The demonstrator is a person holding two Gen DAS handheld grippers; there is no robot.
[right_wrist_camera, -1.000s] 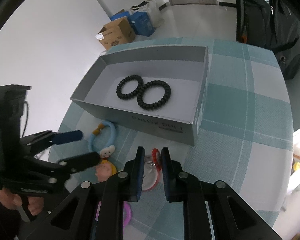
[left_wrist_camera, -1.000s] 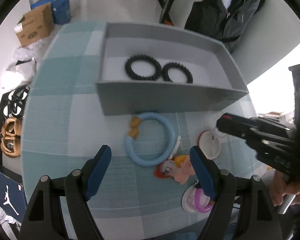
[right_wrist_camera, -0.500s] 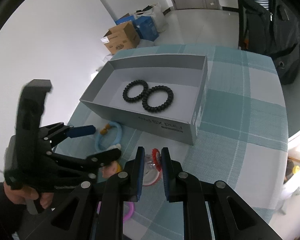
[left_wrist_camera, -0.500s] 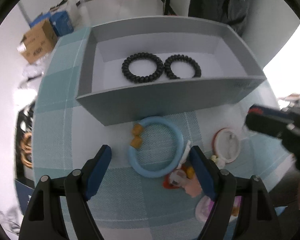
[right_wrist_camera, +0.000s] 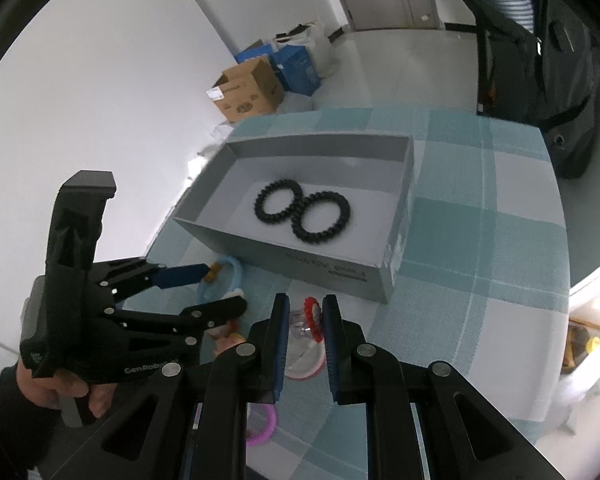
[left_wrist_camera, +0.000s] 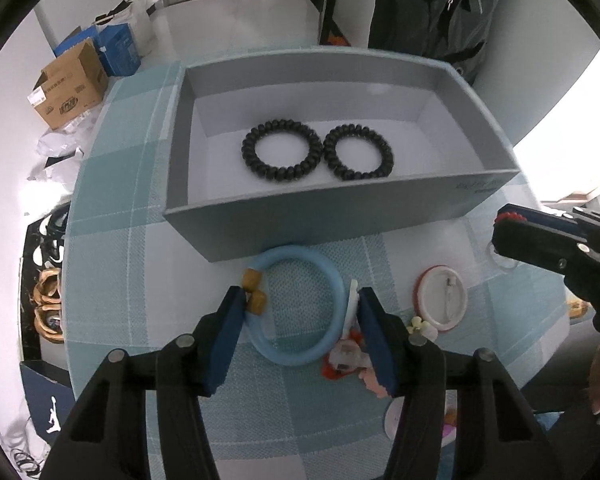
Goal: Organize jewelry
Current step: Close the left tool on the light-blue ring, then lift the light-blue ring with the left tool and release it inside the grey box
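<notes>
A grey box point(left_wrist_camera: 380, 216) holds two black coil bracelets point(left_wrist_camera: 282, 155) point(left_wrist_camera: 358, 152); it also shows in the right wrist view point(right_wrist_camera: 340, 268). A light blue ring with two amber beads point(left_wrist_camera: 296, 304) lies on the cloth just in front of the box. My left gripper point(left_wrist_camera: 300, 312) is open, its fingers straddling the blue ring close to the cloth. My right gripper point(right_wrist_camera: 306, 320) is shut on a small clear ring with a red toothed rim point(right_wrist_camera: 311, 318), held above the table; it also shows in the left wrist view point(left_wrist_camera: 512, 220).
A red-rimmed white round dish point(left_wrist_camera: 442, 298), a cartoon figure charm point(left_wrist_camera: 348, 360) and a purple ring point(right_wrist_camera: 262, 426) lie on the checked teal tablecloth point(right_wrist_camera: 480, 240). Cardboard boxes point(left_wrist_camera: 68, 84) and shoes sit on the floor to the left.
My left gripper has lowered toward the blue ring and its jaws have narrowed around it. My right gripper has risen slightly, still holding the red-rimmed ring.
</notes>
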